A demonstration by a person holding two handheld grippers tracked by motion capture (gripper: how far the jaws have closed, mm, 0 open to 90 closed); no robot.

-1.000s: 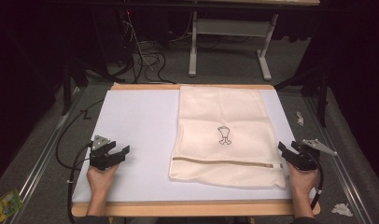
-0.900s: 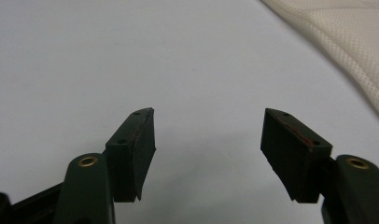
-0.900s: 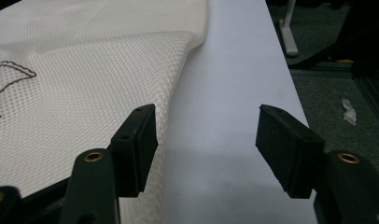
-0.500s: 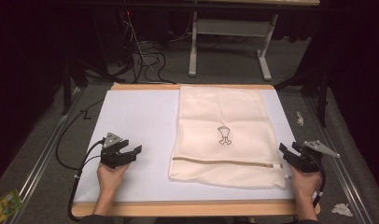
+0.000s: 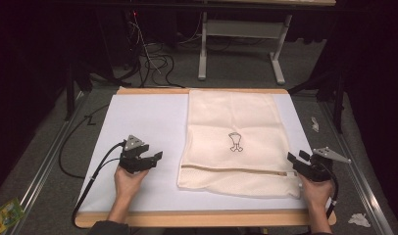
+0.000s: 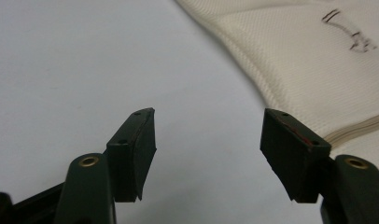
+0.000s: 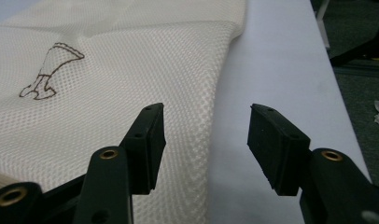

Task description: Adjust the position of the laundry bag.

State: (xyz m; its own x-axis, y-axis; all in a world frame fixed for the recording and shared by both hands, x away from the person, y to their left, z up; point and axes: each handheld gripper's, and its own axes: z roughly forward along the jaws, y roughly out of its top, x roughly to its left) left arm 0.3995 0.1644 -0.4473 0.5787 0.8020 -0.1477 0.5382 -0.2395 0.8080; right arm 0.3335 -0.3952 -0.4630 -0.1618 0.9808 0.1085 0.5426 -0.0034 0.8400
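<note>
The left claw (image 5: pixel 147 157) is hovering wide open and empty over the desk's (image 5: pixel 138 122) near-left part. The bag (image 5: pixel 236 137) is lying flat on the desk's right half. At the bag's near-right corner, the right claw (image 5: pixel 296 157) is gaping, its jaws just closing slightly, gripping nothing.

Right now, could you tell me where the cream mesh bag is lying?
In the high view, the cream mesh bag lies flat on the right half of the white table, zipper edge nearest the person.
</note>
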